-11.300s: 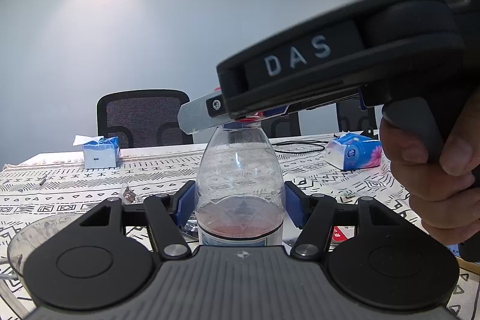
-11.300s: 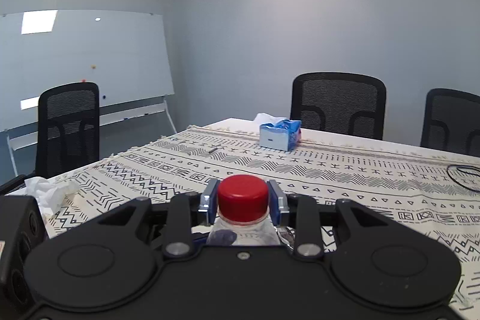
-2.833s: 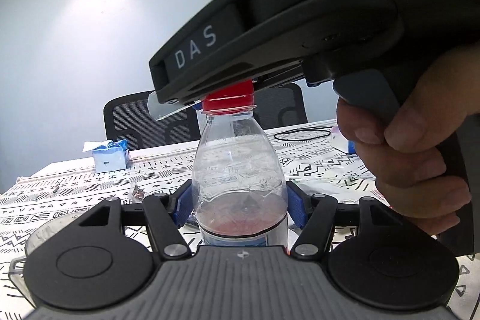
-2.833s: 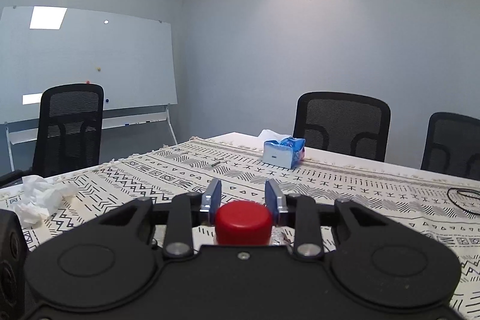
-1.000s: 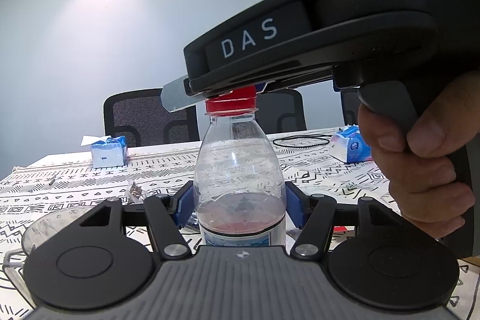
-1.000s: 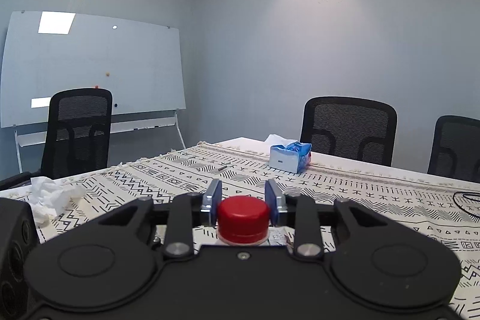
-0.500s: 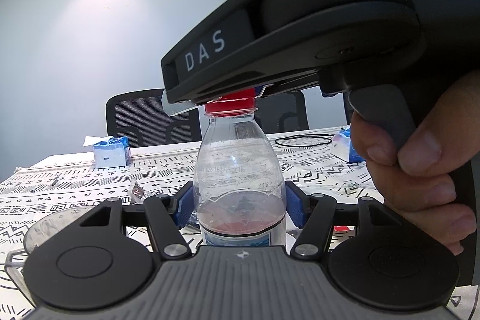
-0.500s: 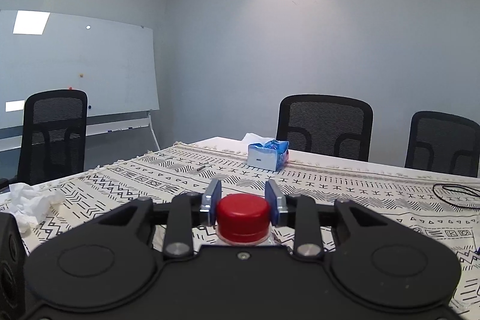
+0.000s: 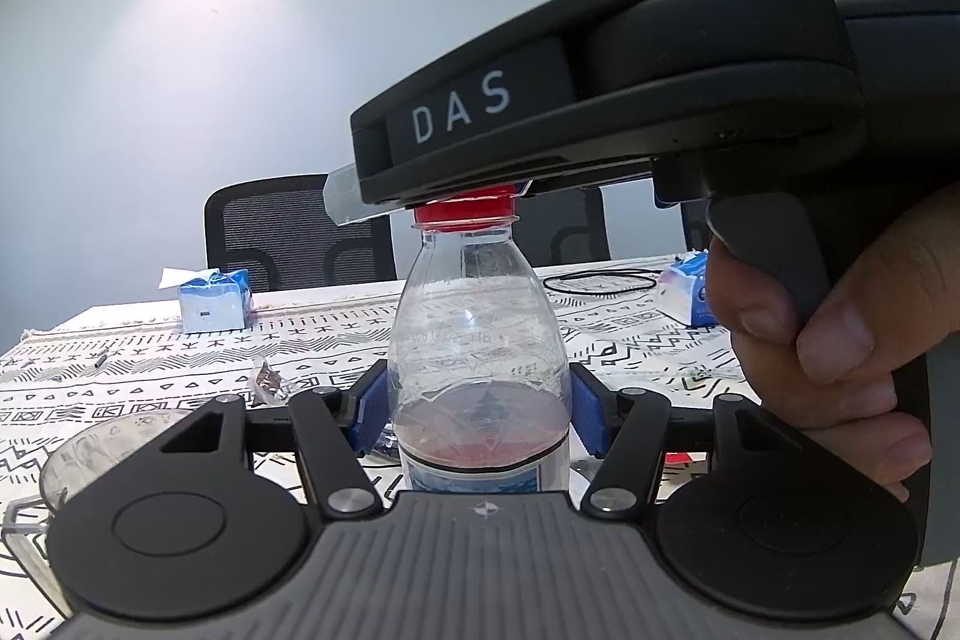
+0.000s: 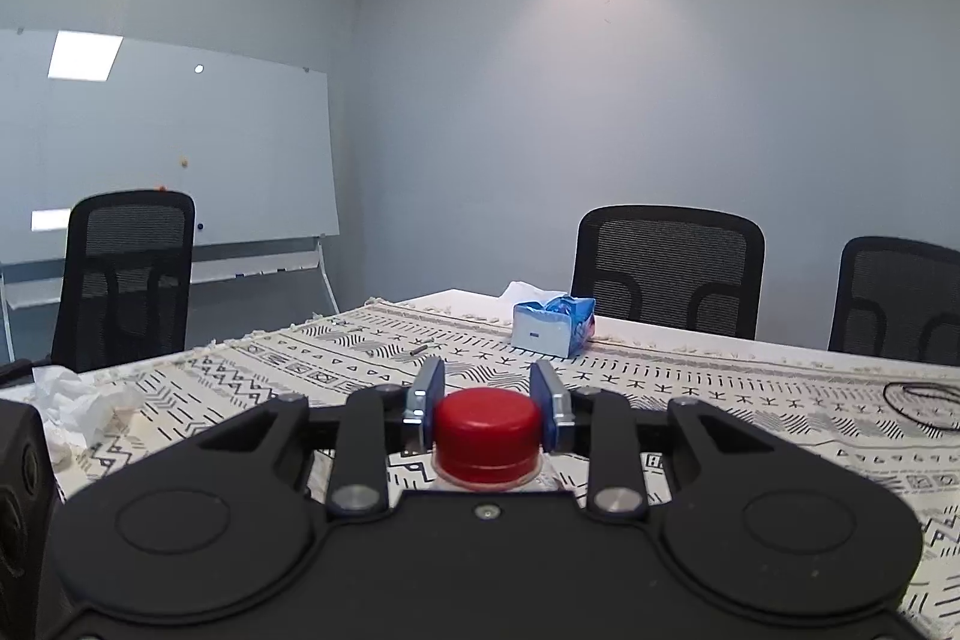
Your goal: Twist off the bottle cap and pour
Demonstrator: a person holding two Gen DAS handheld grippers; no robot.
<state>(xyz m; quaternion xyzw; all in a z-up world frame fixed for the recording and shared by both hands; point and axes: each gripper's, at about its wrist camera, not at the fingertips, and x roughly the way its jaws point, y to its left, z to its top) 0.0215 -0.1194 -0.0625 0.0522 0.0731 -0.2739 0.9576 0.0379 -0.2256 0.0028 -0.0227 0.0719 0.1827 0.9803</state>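
A clear plastic bottle (image 9: 477, 340) with a little reddish liquid at the bottom stands upright on the patterned tablecloth. My left gripper (image 9: 477, 412) is shut on its body, with a blue pad pressed on each side. The red cap (image 9: 465, 210) sits on the neck. In the right wrist view the red cap (image 10: 486, 430) lies between the blue pads of my right gripper (image 10: 487, 412), which is shut on it from above. In the left wrist view the right gripper's black body (image 9: 600, 100) reaches over the bottle, held by a hand (image 9: 840, 328).
A clear measuring cup (image 9: 78, 466) stands at the lower left, close to the bottle. Blue tissue packs (image 9: 213, 301) (image 9: 690, 295) and a black cable loop (image 9: 600, 280) lie further back. Crumpled tissue (image 10: 72, 400) lies at the left table edge. Black chairs (image 10: 666, 268) ring the table.
The right gripper's body has swung about the cap, first turning left, then back right; the hand shifted with it. The bottle and the left gripper stayed where they were.
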